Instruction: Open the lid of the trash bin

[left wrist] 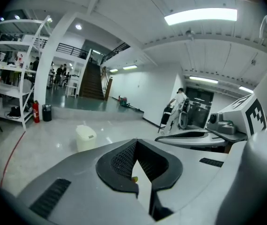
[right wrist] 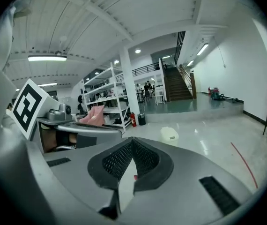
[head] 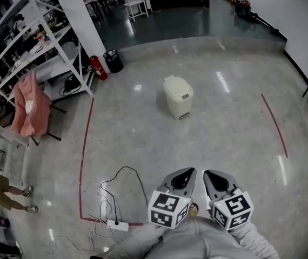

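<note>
A cream trash bin (head: 178, 96) stands alone on the grey floor, well ahead of me, with its lid down. It shows small in the left gripper view (left wrist: 85, 138) and in the right gripper view (right wrist: 169, 136). Both grippers are held close to my body at the bottom of the head view, far short of the bin. The left gripper (head: 188, 171) has its jaws together and holds nothing (left wrist: 136, 142). Beside it, the right gripper (head: 208, 172) is likewise shut and empty (right wrist: 132, 140).
White shelving (head: 35, 42) lines the far left, with a red fire extinguisher (head: 97, 68), a black bin (head: 112, 60) and a pink cloth on a chair (head: 29, 104). Red tape (head: 84, 155) marks the floor. A power strip (head: 117, 224) with cable lies near left.
</note>
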Available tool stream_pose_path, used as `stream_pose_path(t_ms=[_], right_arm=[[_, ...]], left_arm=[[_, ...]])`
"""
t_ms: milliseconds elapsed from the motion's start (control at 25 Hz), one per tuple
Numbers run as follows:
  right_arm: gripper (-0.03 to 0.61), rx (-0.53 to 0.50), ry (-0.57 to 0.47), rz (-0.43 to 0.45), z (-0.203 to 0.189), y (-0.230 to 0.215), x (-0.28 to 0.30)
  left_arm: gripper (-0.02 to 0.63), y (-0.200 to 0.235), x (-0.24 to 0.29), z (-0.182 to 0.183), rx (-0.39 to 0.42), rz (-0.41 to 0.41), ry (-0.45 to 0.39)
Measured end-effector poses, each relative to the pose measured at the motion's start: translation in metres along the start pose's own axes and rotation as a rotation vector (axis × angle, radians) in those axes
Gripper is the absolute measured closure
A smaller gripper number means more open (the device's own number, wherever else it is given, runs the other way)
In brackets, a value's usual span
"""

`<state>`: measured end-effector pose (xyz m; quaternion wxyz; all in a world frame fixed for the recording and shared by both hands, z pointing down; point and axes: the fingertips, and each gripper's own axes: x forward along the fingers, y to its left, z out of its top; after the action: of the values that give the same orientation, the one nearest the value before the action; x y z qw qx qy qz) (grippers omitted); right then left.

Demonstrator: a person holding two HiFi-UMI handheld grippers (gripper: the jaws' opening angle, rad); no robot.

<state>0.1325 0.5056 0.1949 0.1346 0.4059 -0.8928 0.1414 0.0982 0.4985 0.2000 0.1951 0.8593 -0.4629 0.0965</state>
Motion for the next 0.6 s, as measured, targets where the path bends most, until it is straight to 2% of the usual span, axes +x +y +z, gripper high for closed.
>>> stream_pose_path(t_ms=[320, 600], right_arm=[[0.583, 0.039, -0.027, 0.008, 0.006, -0.005, 0.006], [0.583, 0.060, 0.008, 0.014, 0.007, -0.015, 0.027]], left_arm=[[0.611, 0.009, -0.004, -0.004, -0.027, 0.046, 0.009], [0.611, 0.030, 0.009, 0.002, -0.035, 0.058, 0.028]])
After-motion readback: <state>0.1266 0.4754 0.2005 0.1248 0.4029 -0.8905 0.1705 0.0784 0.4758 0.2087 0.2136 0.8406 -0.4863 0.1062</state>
